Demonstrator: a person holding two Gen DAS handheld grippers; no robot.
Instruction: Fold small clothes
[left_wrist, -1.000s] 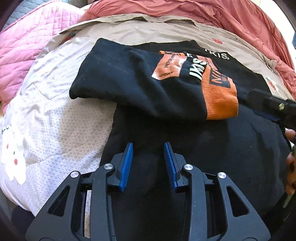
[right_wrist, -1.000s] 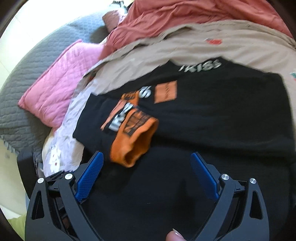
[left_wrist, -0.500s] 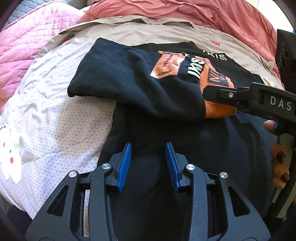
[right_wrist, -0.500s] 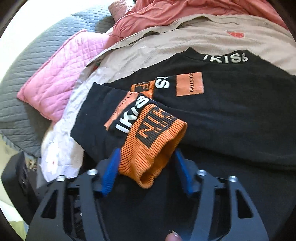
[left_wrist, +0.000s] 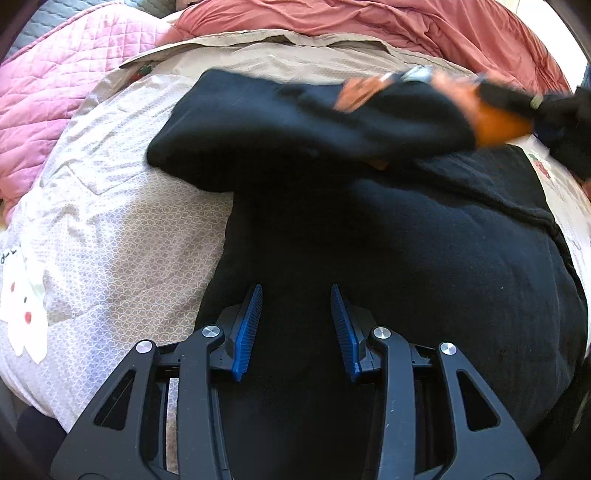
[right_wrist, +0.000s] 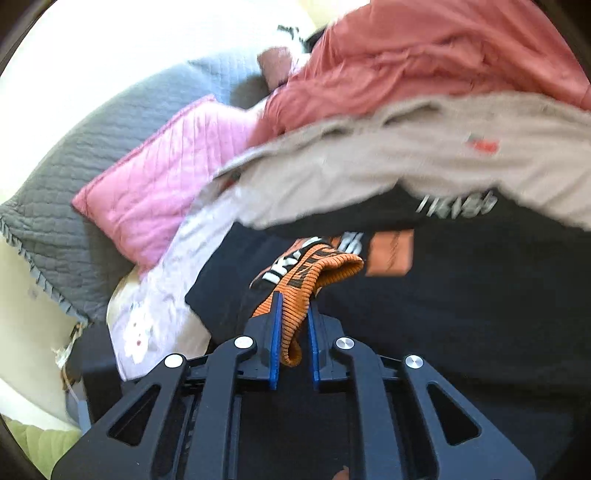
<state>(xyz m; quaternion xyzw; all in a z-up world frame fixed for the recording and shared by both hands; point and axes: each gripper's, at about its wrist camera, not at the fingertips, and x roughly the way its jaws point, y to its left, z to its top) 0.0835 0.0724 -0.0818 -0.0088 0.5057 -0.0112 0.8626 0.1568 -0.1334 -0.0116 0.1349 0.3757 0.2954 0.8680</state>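
Black sweatshirt spread flat on a pale patterned bedsheet, body toward the camera of the left wrist view, one sleeve folded across the chest and lifted at its far end. Orange ribbed cuff of that sleeve pinched between the blue pads of the right gripper, jaws nearly closed on the knit, a loop of cuff hanging down between them. White lettering and dark print visible on the cuff, an orange patch and more white lettering on the chest behind. From the left wrist view the same cuff blurred at upper right, raised clear of the sweatshirt body, with the right gripper's dark shape just beyond it.

Left gripper low over the sweatshirt's hem area, jaws parted wide, blue pads apart with only black fabric showing between them, gripping nothing; touching the cloth or hovering, cannot tell.

Around the garment: beige cloth with a small red mark under the collar end, a pink quilted pillow to the left, a rumpled salmon-red blanket at the far side, a grey quilted cover further left. White cartoon print on the sheet's near left edge. No bin, basket or box visible in either view.
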